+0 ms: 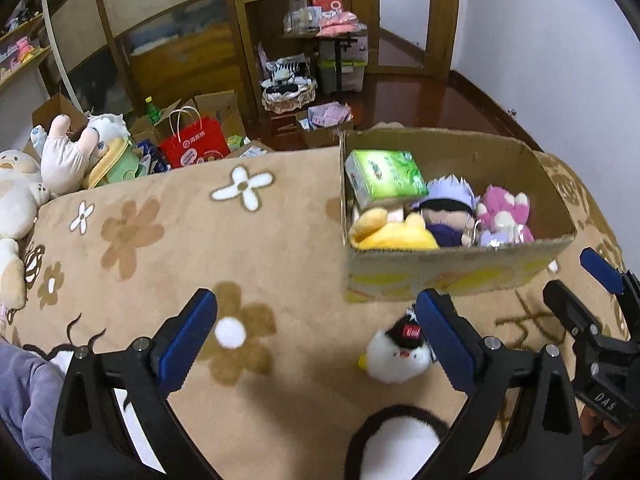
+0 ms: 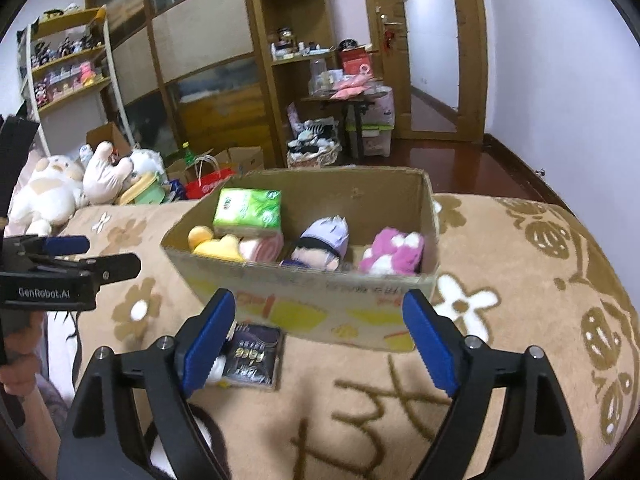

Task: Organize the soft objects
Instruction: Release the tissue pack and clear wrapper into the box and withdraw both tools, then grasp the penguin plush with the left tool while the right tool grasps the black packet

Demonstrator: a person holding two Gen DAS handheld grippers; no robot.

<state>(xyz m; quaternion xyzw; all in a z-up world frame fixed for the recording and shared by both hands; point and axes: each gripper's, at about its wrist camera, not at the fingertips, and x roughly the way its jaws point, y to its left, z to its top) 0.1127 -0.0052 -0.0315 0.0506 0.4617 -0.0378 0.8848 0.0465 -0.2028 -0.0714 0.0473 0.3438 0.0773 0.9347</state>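
Note:
A cardboard box [image 1: 460, 272] stands on the flowered beige blanket [image 1: 160, 240]. It holds a green tissue pack [image 1: 384, 178], a yellow plush [image 1: 396, 234], a purple-haired doll [image 1: 448, 208] and a pink plush [image 1: 506, 210]. A small white plush [image 1: 394, 356] lies in front of the box beside my left gripper's right finger. My left gripper [image 1: 316, 300] is open with nothing between its pads. My right gripper [image 2: 320, 304] is open too, empty, facing the box's front wall [image 2: 320, 312]. A black-and-white plush [image 1: 396, 436] sits low under the left gripper.
A dark flat packet [image 2: 254, 356] lies on the blanket before the box. Large plush toys [image 1: 16, 196] pile up at the blanket's far left, next to a red paper bag [image 1: 196, 144] and open cartons on the floor. Wooden shelves [image 2: 296, 60] stand behind.

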